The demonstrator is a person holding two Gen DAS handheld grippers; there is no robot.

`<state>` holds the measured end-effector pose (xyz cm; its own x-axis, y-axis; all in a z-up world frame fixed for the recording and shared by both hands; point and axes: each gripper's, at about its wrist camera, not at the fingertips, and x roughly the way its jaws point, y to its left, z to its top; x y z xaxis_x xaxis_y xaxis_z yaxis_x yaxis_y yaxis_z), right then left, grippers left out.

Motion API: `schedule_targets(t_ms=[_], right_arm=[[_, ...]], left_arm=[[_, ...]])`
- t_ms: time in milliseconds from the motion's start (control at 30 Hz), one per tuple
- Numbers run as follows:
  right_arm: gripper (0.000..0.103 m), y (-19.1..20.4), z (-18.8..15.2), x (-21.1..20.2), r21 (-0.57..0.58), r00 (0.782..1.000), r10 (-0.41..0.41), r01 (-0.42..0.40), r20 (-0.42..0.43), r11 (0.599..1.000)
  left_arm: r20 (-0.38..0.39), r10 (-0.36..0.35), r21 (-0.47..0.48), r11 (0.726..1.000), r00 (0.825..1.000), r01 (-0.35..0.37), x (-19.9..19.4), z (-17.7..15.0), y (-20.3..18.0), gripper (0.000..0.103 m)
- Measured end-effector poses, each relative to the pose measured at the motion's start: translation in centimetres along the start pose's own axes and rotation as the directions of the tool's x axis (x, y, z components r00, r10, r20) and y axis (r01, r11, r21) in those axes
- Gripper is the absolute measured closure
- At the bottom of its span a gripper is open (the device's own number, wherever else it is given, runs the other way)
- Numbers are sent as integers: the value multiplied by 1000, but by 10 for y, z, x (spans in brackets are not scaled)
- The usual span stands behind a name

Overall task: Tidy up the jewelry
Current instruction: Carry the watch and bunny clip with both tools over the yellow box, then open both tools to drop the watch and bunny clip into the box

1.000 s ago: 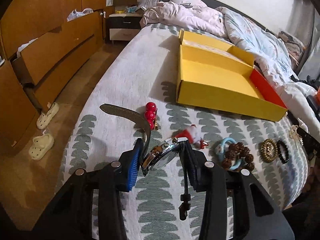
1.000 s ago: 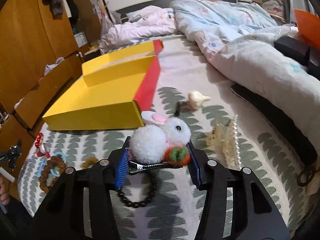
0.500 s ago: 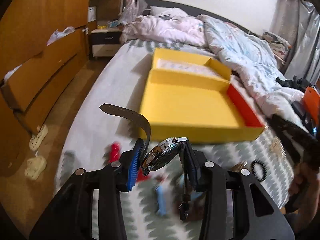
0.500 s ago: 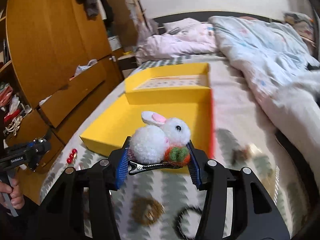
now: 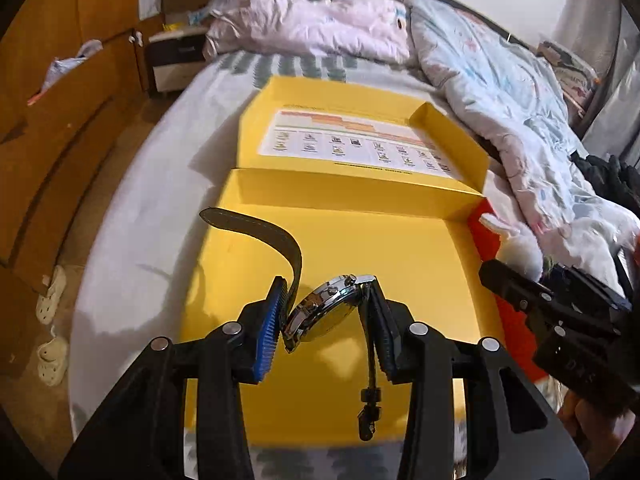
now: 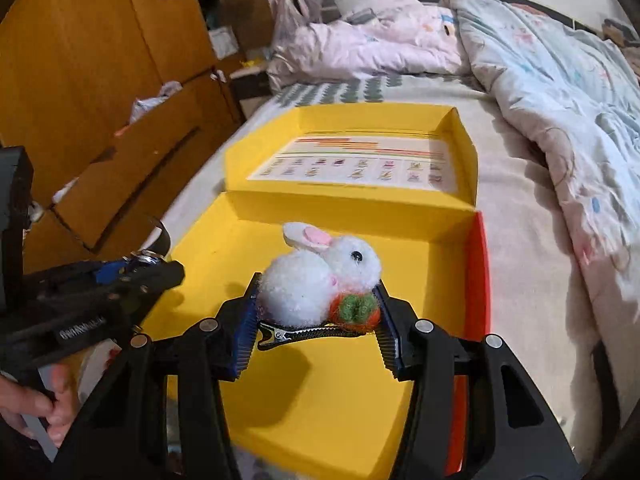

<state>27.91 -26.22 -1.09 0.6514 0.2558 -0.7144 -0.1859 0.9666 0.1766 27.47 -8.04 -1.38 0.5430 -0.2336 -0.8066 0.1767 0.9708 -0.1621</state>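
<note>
An open yellow box (image 5: 420, 248) (image 6: 224, 248) with a red right wall lies on the bed, its lid folded back and showing a printed sheet. My left gripper (image 5: 326, 316) is shut on a silver wristwatch (image 5: 324, 312); the dark strap curls up to the left and the buckle end hangs down over the box floor. My right gripper (image 6: 316, 320) is shut on a white fluffy rabbit hair clip (image 6: 320, 276) with an orange and green pompom, held above the box floor. Each gripper shows at the edge of the other's view.
A rumpled pale blue duvet (image 6: 560, 80) and pink bedding (image 5: 312, 24) lie behind and right of the box. Wooden drawers (image 6: 120, 184) stand left of the bed, with slippers (image 5: 50, 324) on the floor. A hand (image 6: 36, 404) holds the left gripper's handle.
Both grippers moved forward from the jewelry scattered near the bed's edge to above the yellow box floor, each keeping its grip. The loose pieces have dropped out of view.
</note>
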Motion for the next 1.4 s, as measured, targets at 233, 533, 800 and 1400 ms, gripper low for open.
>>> schedule_targets(t_ms=[233,533,800,1400], right_arm=[[51,-11,19,49,-24,995,-62,60,-73,998],[51,-14,20,91,-42,985,-88,82,-147,996],[50,-13,28,110,-33,978,-97,92,-187,995],[20,-26,34,100,5,972,-128,132,-196,991]], left_arm=[[-96,-6,-26,1000,995,4,61,22,0,62],[-196,0,-50,999,981,-10,107,20,10,62],[-223,-22,-49,999,975,11,106,19,11,62],[-183,12,-38,999,983,-19,101,34,9,35]])
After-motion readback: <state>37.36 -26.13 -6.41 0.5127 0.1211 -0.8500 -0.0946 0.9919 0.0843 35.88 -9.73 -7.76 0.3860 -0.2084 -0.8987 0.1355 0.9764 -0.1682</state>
